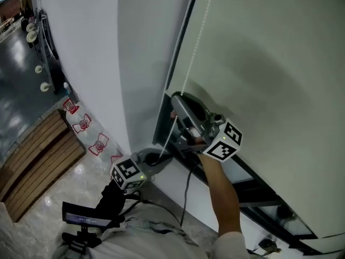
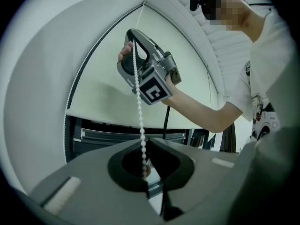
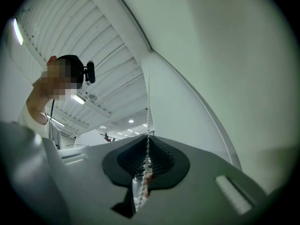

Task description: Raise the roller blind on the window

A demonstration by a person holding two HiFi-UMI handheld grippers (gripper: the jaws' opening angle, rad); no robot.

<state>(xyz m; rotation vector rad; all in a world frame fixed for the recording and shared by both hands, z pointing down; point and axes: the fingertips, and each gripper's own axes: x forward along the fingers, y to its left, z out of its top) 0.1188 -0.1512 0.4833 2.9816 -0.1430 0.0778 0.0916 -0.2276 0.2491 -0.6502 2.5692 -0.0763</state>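
The pale roller blind (image 1: 269,63) covers the window, and its bottom edge (image 2: 140,118) hangs above a dark gap. A white bead chain (image 1: 191,53) runs down beside the blind's left edge. My right gripper (image 1: 175,100) is shut on the chain high up, with the beads passing between its closed jaws (image 3: 148,138). Below it my left gripper (image 1: 156,156) is shut on the same chain (image 2: 138,107), which drops straight from the right gripper (image 2: 133,36) into the left gripper (image 2: 146,142). In the right gripper view the chain (image 3: 148,111) rises taut toward the ceiling.
A dark window frame (image 1: 253,193) shows under the blind, and a white wall (image 1: 108,63) stands to its left. On the floor lie a wooden slatted board (image 1: 38,155) and red-labelled bottles (image 1: 81,123). A black cable (image 1: 186,193) hangs from the right gripper.
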